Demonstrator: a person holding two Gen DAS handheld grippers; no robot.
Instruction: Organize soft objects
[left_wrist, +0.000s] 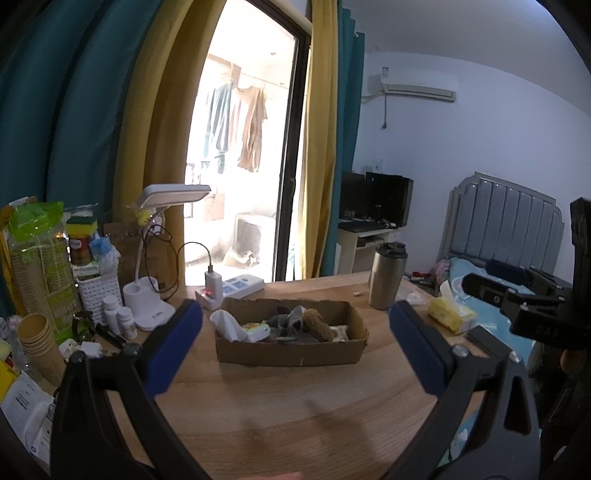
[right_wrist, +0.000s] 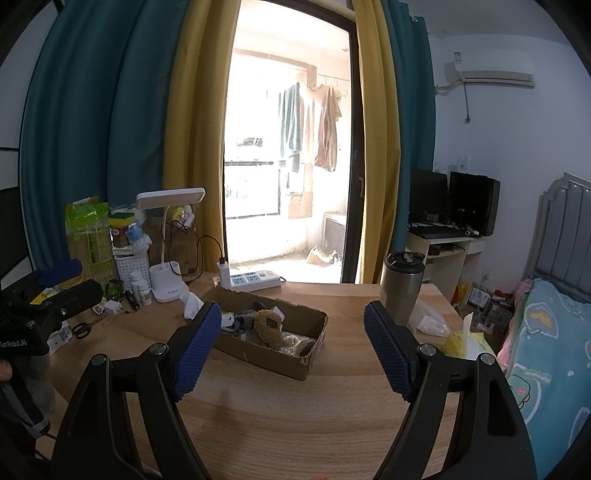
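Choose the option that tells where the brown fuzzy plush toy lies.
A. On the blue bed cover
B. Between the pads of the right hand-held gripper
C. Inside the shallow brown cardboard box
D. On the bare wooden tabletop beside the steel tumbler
C: the brown fuzzy plush toy lies inside the shallow brown cardboard box, among other soft things.

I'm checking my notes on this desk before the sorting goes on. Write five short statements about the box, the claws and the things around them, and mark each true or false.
1. The cardboard box holds several soft items, among them a brown fuzzy one. True.
2. The left claw grips a sock. False: its jaws stand open with nothing between them.
3. A metal tumbler stands upright on the table, right of the box. True.
4. The right claw is shut. False: it is wide open and empty.
5. The desk lamp lies inside the box. False: it stands on the table to the left of the box.
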